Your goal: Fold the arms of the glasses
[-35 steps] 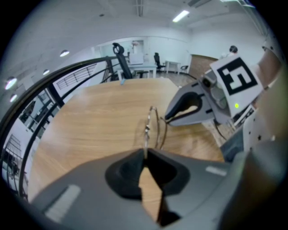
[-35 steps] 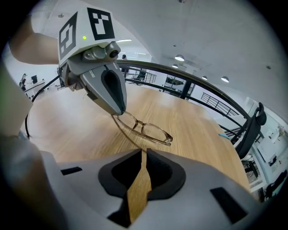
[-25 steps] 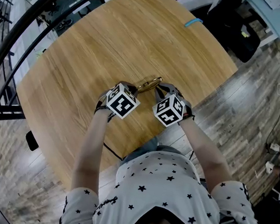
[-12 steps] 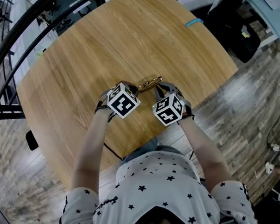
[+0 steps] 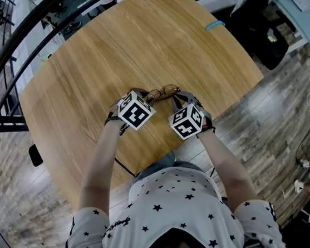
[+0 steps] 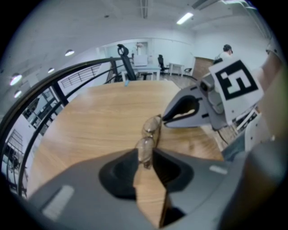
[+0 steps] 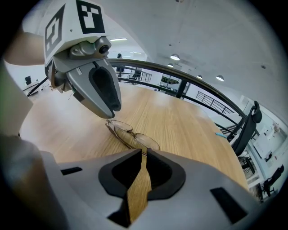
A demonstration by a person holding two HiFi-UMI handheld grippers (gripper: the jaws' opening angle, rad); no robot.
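The glasses [image 5: 164,92] were seen lying on the table [image 5: 125,44], close to its near edge, right between the two grippers. In the right gripper view both lenses could be seen side by side, and no arm was seen sticking out from the frame. So the arms were judged to be folded in already, though the hinges were too small to be checked.

The left gripper [image 6: 145,152] was found about half open. Its jaws had just been opening. One lens end of the glasses was seen between its tips, but it was not being squeezed. It looked as if that end had been let go.

The right gripper [image 7: 143,152] was found nearly closed. Only a thin gap was left between its jaws, and the other end of the glasses was pinched there at the tips, as far as could be told.

Most of the job was judged to be done. What seemed to be left was small: the glasses had to be let go by the right gripper too, and both grippers had to be taken away.
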